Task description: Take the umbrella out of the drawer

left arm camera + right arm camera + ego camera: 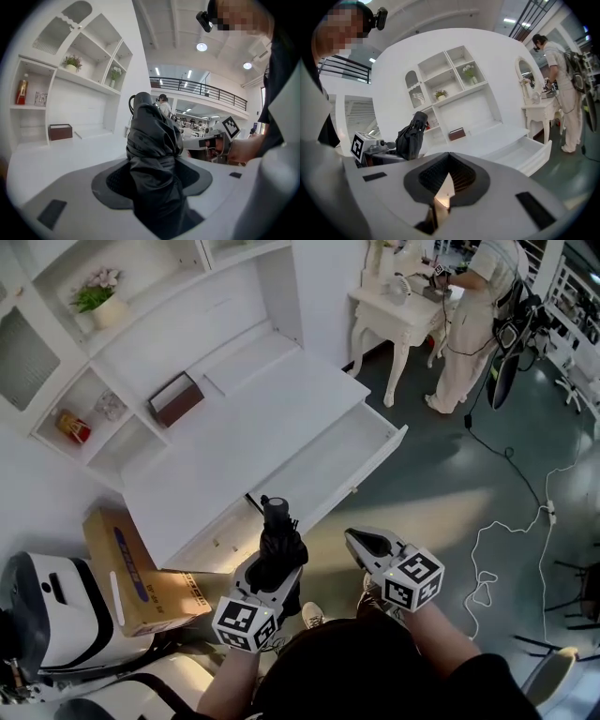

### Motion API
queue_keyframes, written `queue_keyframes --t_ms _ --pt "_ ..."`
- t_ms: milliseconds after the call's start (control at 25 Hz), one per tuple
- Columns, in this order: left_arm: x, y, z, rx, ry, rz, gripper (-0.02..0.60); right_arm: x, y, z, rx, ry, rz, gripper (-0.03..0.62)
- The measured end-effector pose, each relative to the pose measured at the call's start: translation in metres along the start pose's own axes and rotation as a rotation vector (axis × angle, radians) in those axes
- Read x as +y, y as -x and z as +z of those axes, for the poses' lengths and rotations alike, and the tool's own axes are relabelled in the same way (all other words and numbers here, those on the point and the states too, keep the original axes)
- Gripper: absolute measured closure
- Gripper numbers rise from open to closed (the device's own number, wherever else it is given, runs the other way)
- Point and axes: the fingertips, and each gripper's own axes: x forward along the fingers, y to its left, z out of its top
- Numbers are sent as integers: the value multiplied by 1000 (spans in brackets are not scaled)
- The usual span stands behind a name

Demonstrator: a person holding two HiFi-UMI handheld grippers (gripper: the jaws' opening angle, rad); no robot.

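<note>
Your left gripper [270, 570] is clamped on the folded black umbrella [277, 538], its jaws pressed into the bunched fabric low on the bundle. The umbrella stands roughly upright in that grip, its rounded black end on top. It is out of the drawer [373, 468], held in the air just in front of the white desk [253, 442], near the drawer's left end.

The drawer stands pulled open from the desk's front. Your right gripper [354, 538] hangs just to the right of the umbrella, apart from it. Its jaws are together at the tips with nothing between them, and it points toward the open drawer.

On the desk top, back by the shelving, a small brown box [175, 397] sits well apart from the drawer. A potted plant [98, 296] rests on an upper shelf. A cardboard box [131, 573] lies on the floor left of your left gripper. Another person [478, 315] stands at a small white side table [398, 315] in the far right corner.
</note>
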Motion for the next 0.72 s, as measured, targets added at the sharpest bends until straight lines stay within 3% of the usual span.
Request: queue_keyframes --t_ms 320,720 --pt "-12 33 -23 17 -22 -90 321 35 23 -30 -22 -18 -86 592" --pt "-21 55 -37 40 -44 -144 321 63 29 -48 -29 -30 -111 592"
